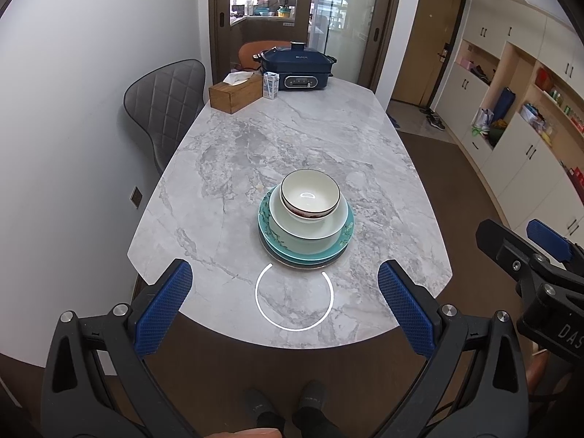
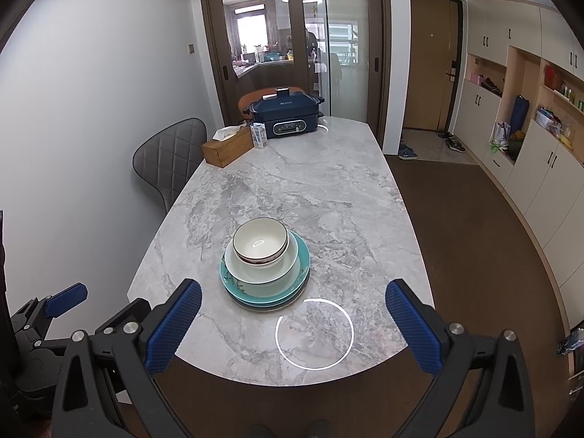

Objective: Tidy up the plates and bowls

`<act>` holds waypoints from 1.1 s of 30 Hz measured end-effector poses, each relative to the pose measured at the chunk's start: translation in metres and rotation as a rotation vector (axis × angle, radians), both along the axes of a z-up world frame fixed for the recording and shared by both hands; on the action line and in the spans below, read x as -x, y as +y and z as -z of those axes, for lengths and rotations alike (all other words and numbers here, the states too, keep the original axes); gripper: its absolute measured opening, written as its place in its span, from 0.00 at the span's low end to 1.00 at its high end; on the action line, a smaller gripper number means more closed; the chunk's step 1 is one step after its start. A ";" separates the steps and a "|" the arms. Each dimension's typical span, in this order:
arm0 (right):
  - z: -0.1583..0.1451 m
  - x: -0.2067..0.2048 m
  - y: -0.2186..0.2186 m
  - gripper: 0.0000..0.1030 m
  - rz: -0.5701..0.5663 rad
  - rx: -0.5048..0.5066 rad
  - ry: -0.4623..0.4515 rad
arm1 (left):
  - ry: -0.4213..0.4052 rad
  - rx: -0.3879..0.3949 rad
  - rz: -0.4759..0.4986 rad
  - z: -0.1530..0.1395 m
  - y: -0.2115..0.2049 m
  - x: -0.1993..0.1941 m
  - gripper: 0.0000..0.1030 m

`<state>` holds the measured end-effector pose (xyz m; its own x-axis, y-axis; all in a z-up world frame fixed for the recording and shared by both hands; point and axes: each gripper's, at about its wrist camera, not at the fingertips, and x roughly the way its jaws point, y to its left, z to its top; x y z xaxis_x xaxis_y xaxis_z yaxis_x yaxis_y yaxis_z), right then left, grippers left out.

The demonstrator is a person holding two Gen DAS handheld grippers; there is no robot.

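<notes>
A stack of dishes stands near the front of the marble table (image 1: pixel 292 135) (image 2: pixel 310 182). A small white bowl (image 1: pixel 310 197) (image 2: pixel 260 241) sits in a larger pale bowl (image 1: pixel 310 230) (image 2: pixel 255 272), on teal plates (image 1: pixel 346 237) (image 2: pixel 303 259). My left gripper (image 1: pixel 284 306) is open and empty, held back over the table's front edge, short of the stack. My right gripper (image 2: pixel 292 325) is open and empty, also at the front edge, just right of the stack. Each gripper shows at the side of the other's view.
At the far end stand a wooden tissue box (image 1: pixel 235 91) (image 2: pixel 228 144), a small carton (image 1: pixel 271 85) (image 2: pixel 259 135) and a dark blue electric cooker (image 1: pixel 297 67) (image 2: pixel 286 113). A grey chair (image 1: pixel 164 106) (image 2: pixel 169 157) is at the left. Cabinets (image 1: pixel 529 116) line the right wall.
</notes>
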<state>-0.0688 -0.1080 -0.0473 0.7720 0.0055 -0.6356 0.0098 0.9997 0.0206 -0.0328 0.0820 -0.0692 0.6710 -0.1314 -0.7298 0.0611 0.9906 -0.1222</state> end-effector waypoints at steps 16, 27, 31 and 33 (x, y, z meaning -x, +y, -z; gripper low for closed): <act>0.003 -0.003 0.006 1.00 -0.002 -0.002 0.006 | 0.004 0.002 0.017 0.002 0.005 -0.002 1.00; 0.004 -0.002 0.006 1.00 -0.002 -0.003 0.007 | 0.005 0.002 0.024 0.004 0.009 -0.003 0.99; 0.006 -0.001 0.009 1.00 -0.006 -0.004 0.007 | 0.005 0.002 0.026 0.005 0.009 -0.004 1.00; 0.005 -0.002 0.007 1.00 -0.005 -0.003 0.007 | 0.005 0.003 0.027 0.005 0.009 -0.004 1.00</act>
<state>-0.0666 -0.1006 -0.0523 0.7674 0.0115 -0.6410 0.0047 0.9997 0.0235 -0.0289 0.0912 -0.0741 0.6632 -0.1513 -0.7330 0.0867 0.9883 -0.1255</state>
